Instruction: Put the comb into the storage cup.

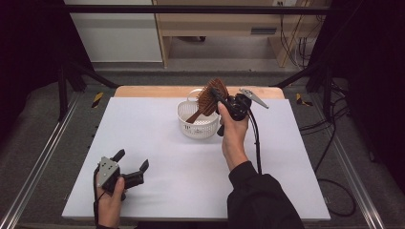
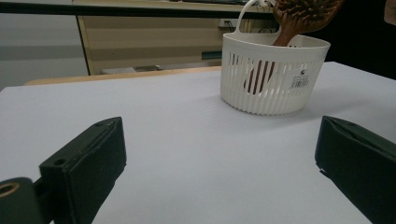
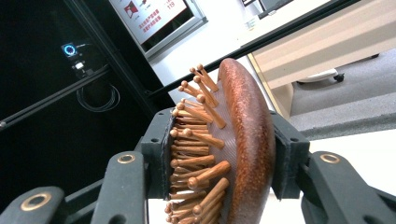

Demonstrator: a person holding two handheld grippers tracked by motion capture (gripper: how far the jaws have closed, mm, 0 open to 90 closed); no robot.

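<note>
Apparently mid-placement: right hand-held gripper (image 1: 220, 98) clamped on brown wooden paddle hairbrush (image 1: 210, 97) head, handle already inside white slotted plastic basket (image 1: 198, 126) on tabletop (image 1: 157, 143). Release remained. Left hand-held gripper (image 1: 133, 161) rested near edge, jaws wide, empty.

White slotted plastic basket (image 2: 273, 74) carries a small barcode sticker (image 2: 300, 82), digits too small to read; red-and-white wall poster (image 3: 156, 13) in right gripper view shows approx. "119", other chars illegible.
</note>
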